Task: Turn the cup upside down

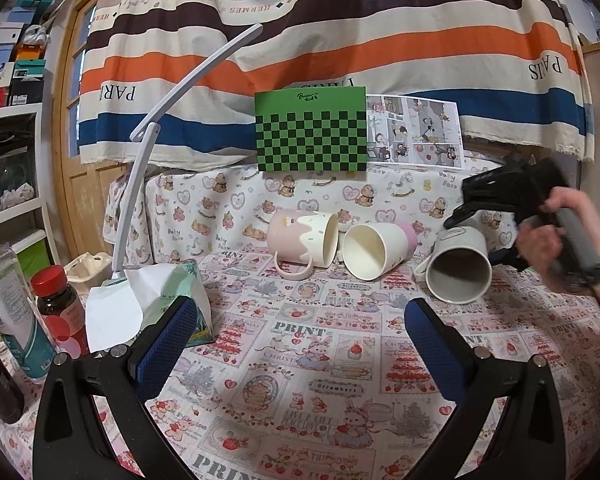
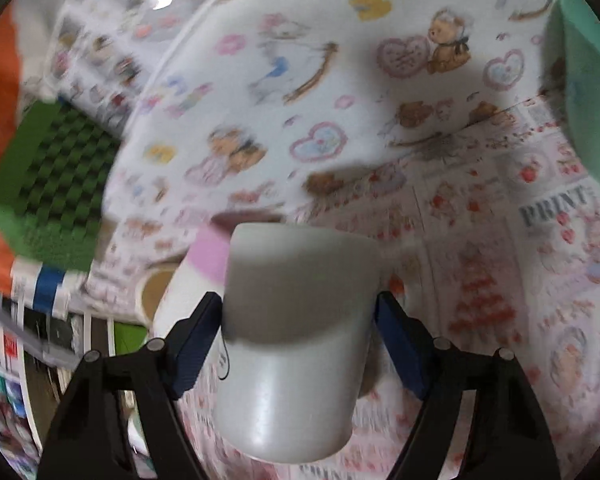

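On the right side of the table, the white cup is tilted on its side with its open mouth turned toward the left wrist camera, and the right claw grips it by the body, one blue pad pressed against each flank. From the right wrist view the cup's closed base points away from the lens (that frame is blurred, so whether the cup touches the cloth cannot be told). A hand holds the right claw's handle. The left claw hovers low over the patterned tablecloth with its jaws spread wide and nothing between them. Two more mugs lie on their sides behind: a pink mug and, just beside it, a cream mug. A tissue pack sits at left, near a red-capped bottle.
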### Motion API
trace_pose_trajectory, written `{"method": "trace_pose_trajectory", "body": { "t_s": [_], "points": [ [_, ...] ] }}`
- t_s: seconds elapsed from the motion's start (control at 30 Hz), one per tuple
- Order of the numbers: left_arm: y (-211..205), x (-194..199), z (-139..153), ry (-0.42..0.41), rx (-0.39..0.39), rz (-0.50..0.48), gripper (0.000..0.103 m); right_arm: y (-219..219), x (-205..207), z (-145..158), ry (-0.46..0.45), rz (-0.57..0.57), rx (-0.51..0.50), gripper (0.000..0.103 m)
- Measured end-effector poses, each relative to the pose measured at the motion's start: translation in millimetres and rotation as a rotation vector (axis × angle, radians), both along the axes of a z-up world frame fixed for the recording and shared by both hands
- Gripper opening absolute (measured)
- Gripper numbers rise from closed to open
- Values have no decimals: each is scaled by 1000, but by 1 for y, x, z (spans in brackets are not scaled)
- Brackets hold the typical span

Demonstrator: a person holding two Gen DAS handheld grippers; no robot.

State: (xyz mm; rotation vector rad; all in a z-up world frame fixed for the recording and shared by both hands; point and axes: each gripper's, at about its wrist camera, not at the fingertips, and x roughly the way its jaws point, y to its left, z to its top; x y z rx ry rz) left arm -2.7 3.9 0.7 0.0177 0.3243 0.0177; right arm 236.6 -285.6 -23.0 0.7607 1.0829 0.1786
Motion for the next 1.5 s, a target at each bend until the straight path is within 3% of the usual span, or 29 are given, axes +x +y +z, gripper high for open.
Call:
{"method": "trace_pose_trajectory", "body": {
  "t_s": [0.17, 0.3, 0.47, 0.57, 0.77, 0.87, 1.0, 1.13, 1.37, 1.5],
  "points": [
    [-1, -2, -1, -6, 2, -2, 103, 5, -39, 8, -7, 116, 150, 76],
    [-1, -4, 0, -2, -2, 2, 103, 16, -65, 20, -29, 191, 122, 76],
    [0, -3, 0, -1, -3, 2, 103, 29, -81, 17, 14, 308, 178, 76],
    [0, -2, 0, 6, -4, 4, 103, 33, -82, 11, 40, 345, 158, 76],
    [1, -2, 0, 9, -4, 4, 103, 35, -74, -12, 101, 323, 175, 77],
    [2, -2, 0, 8, -4, 3, 103, 28, -74, -15, 79, 270, 118, 77],
    [1, -1, 0, 9, 0, 0, 103, 25, -80, -5, -9, 252, 41, 94],
    [0, -1, 0, 9, 0, 1, 103, 27, -97, 14, -118, 249, -96, 99],
    [0, -1, 0, 9, 0, 0, 103, 19, -164, 42, -490, 225, -445, 103],
    [0, 0, 0, 9, 0, 1, 103, 11, -193, 43, -614, 220, -526, 103]
  ]
}}
